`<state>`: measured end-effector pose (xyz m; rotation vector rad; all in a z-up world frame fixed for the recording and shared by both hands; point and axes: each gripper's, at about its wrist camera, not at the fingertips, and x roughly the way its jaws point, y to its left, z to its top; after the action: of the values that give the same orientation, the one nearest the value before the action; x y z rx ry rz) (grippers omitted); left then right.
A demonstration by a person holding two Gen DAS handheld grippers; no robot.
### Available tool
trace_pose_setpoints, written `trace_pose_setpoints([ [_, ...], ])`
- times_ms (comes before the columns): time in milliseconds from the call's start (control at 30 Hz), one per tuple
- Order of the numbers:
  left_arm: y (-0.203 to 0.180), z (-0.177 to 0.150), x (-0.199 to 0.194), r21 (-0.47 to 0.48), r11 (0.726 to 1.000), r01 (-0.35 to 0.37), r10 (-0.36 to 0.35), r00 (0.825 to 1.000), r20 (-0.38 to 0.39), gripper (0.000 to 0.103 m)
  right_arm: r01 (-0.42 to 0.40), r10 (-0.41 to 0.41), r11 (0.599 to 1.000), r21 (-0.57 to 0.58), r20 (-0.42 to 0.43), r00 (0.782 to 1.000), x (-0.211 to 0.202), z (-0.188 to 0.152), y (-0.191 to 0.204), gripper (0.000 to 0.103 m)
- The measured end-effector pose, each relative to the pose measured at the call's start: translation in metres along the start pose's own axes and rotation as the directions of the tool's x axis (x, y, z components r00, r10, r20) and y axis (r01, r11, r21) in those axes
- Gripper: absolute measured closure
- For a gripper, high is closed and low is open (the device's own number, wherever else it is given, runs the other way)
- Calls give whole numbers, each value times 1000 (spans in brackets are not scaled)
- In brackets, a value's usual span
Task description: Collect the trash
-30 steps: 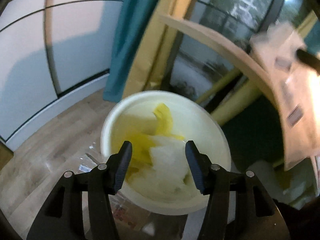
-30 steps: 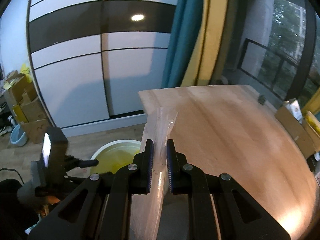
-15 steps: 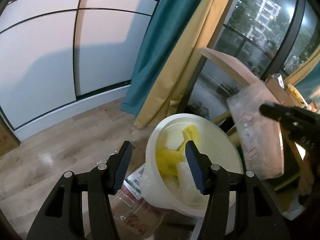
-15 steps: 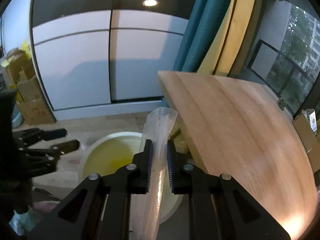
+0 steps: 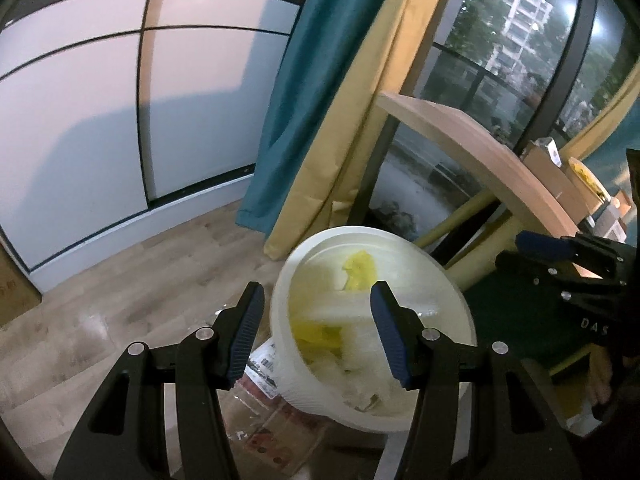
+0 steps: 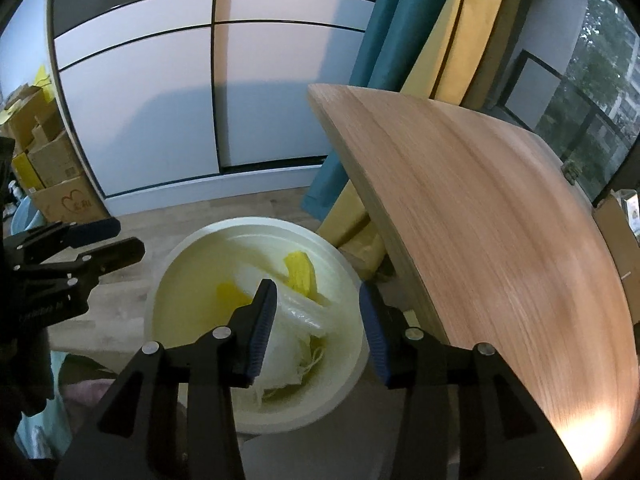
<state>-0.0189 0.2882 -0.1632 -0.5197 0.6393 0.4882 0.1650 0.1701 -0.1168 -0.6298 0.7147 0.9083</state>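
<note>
Right tongs (image 6: 318, 322) opening over white bin (image 6: 256, 400), nothing between the jaws; clear wrapper (image 6: 296, 312) already inside, on the floor off the worktop (image 6: 480, 220) corner. Left tongs (image 5: 316, 336) wide, empty. Risk: light wrapper springing out, bin tipping if nudged.

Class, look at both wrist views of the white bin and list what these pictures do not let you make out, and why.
- Bottom of the white bin: both views, covered by clear plastic and yellow scraps.
- Bin's near rim: right wrist view, behind the right tongs, whose jaws are opening with nothing between them.
- Print on the packet beside the bin: left wrist view, blurred, partly behind the left tongs.
- Boxes on the table: left wrist view, small, cut off.
</note>
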Motion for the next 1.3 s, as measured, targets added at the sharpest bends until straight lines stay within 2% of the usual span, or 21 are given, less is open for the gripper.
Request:
trace_pose_setpoints([
  [367,-52,-8,-17,111,993,36,-39,999,17,45,26,-29,997,68,30,999,-35,-35,-24,61],
  [733,-109,-11,-41,220,971,89,-103,993,50,45,39,-51,985,171,65,997,-70,-70,-48,61],
  [1033,-158,-16,-66,318,939,129,-164,983,85,45,74,-103,965,253,106,989,-105,-102,-71,61],
  [1300,-201,-22,-85,411,893,182,-241,966,96,44,126,-172,942,312,126,977,-141,-134,-90,61],
])
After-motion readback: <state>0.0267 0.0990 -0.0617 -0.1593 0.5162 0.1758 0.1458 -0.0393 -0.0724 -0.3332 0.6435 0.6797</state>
